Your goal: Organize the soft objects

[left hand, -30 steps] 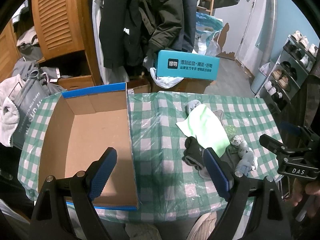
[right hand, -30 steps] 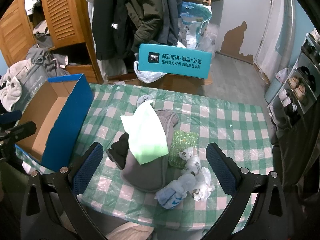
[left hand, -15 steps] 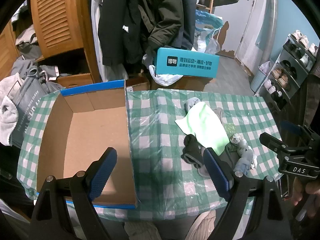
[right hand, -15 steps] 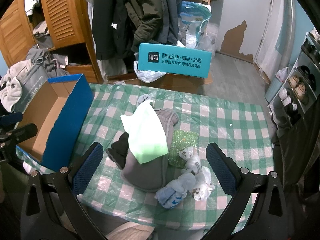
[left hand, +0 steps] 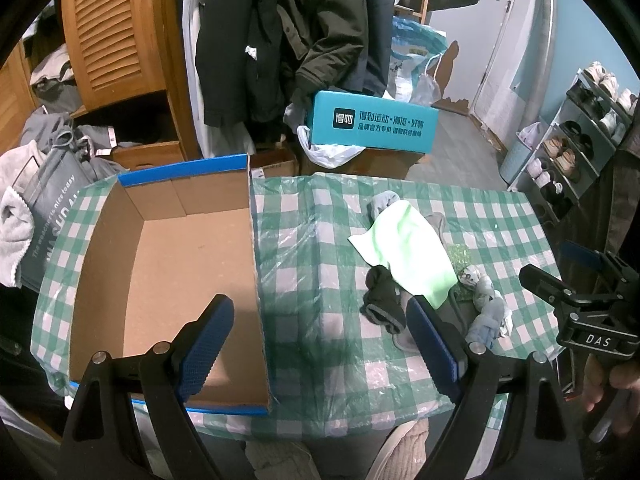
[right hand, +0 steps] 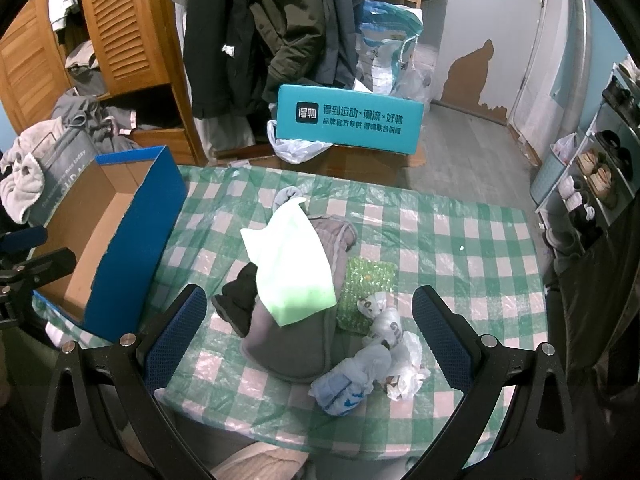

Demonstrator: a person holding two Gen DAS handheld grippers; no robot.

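Note:
A pile of soft things lies on the green-checked table (right hand: 460,240): a pale green cloth (right hand: 292,268) on a grey garment (right hand: 292,340), a black sock (right hand: 236,300), a sparkly green pad (right hand: 366,286), and white and blue socks (right hand: 360,376). An open blue cardboard box (left hand: 168,276) stands at the table's left, with nothing inside. My left gripper (left hand: 316,344) hovers open over the box's right wall. Above the pile's near side, my right gripper (right hand: 316,344) is open too. The same cloth (left hand: 408,252) and black sock (left hand: 382,300) show in the left wrist view.
A teal printed box (right hand: 348,120) sits behind the table. Dark coats (right hand: 272,32) hang by a wooden louvred cabinet (right hand: 120,28). A shoe rack (left hand: 572,144) stands at the right, and grey clothes (left hand: 44,160) are heaped at the left. A hand (left hand: 616,380) holds the right gripper.
The left wrist view has drawn back slightly, showing a little more of the table. The right view is almost unchanged. Both grippers stay open and the pile has not moved.

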